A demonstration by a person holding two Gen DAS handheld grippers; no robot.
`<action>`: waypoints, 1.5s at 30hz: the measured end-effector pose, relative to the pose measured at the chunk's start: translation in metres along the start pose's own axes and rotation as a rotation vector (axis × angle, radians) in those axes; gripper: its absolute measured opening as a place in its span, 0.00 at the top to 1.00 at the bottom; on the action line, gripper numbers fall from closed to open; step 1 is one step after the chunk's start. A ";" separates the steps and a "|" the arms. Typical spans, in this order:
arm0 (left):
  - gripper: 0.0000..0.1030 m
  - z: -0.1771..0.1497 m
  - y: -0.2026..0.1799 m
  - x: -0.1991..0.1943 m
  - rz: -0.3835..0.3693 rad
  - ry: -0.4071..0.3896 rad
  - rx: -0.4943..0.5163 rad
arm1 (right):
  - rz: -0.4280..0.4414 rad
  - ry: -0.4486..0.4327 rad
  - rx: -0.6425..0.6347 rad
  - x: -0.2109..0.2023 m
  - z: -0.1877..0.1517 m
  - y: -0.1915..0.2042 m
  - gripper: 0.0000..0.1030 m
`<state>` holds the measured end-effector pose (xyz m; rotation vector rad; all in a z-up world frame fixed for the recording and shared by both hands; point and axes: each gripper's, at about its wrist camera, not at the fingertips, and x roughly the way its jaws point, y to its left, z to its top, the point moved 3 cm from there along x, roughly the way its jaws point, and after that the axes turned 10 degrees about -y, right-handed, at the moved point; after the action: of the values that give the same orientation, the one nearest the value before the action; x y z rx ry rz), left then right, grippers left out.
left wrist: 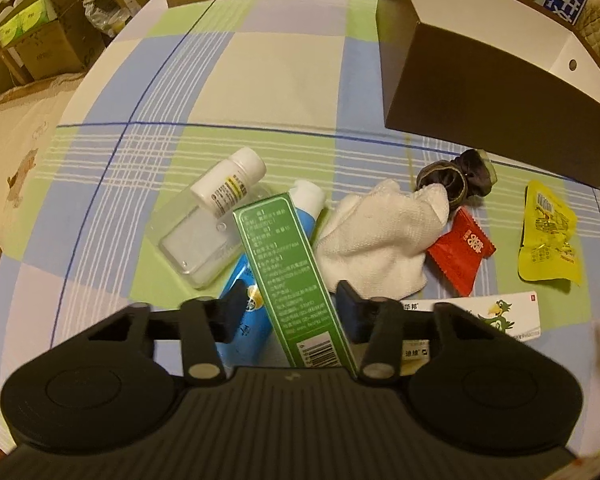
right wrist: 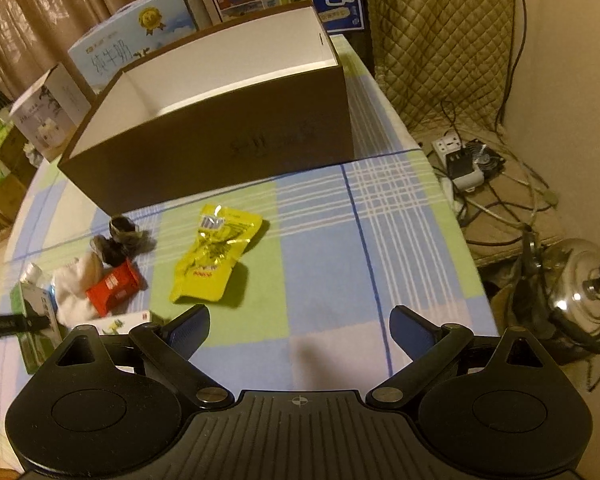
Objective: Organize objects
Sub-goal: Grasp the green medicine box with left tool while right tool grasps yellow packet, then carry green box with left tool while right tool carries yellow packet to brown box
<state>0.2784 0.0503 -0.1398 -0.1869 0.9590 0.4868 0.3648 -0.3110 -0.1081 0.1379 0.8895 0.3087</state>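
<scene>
The left hand-held gripper (left wrist: pixel 296 312) has its dark ribbed pads on either side of a slim green carton (left wrist: pixel 290 276) with white print and a barcode; the pads appear to press its long faces, so it is grasping the carton, which stands tilted over a blue squeeze tube (left wrist: pixel 244 304) with a white cap. Just left of these lies a clear, glossy plastic case (left wrist: pixel 192 244), and a small white pill bottle (left wrist: pixel 228 182) with a printed label rests across its far corner. To the right, a nubbly white cloth (left wrist: pixel 380 236) lies crumpled, touching a red crinkled sachet (left wrist: pixel 460 250) and a dark, bunched scrunchie (left wrist: pixel 456 180) behind it. A flat white card box with a green bird (left wrist: pixel 496 316) lies near the gripper's right finger. A shiny yellow foil packet (right wrist: pixel 216 256) sits apart on the checked tablecloth covering the table (right wrist: pixel 324 264), ahead of the right hand-held gripper (right wrist: pixel 300 330), whose blue-padded jaws stand wide and released over bare cloth. Farther back stands a large open cardboard box (right wrist: pixel 228 148), dark brown outside and white inside, nothing visible in it. Behind it stand printed milk cartons (right wrist: pixel 140 36); off the table's right edge are a power strip (right wrist: pixel 460 160) with tangled cables and a polished steel kettle (right wrist: pixel 580 300).
</scene>
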 end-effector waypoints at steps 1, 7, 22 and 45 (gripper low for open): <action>0.65 -0.001 0.000 0.001 -0.002 0.002 -0.006 | 0.016 -0.001 0.013 0.003 0.001 -0.001 0.09; 0.76 -0.003 -0.006 -0.004 0.001 -0.032 0.012 | 0.125 -0.001 0.106 0.022 0.007 -0.006 0.15; 0.75 0.007 0.036 -0.037 0.075 -0.084 -0.027 | 0.334 0.122 0.549 0.102 -0.007 -0.008 0.58; 0.76 0.057 0.055 -0.029 -0.010 -0.109 0.040 | 0.291 -0.029 0.492 0.082 0.027 0.002 1.00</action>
<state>0.2803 0.1097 -0.0808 -0.1278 0.8604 0.4633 0.4333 -0.2829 -0.1515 0.7302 0.9040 0.3515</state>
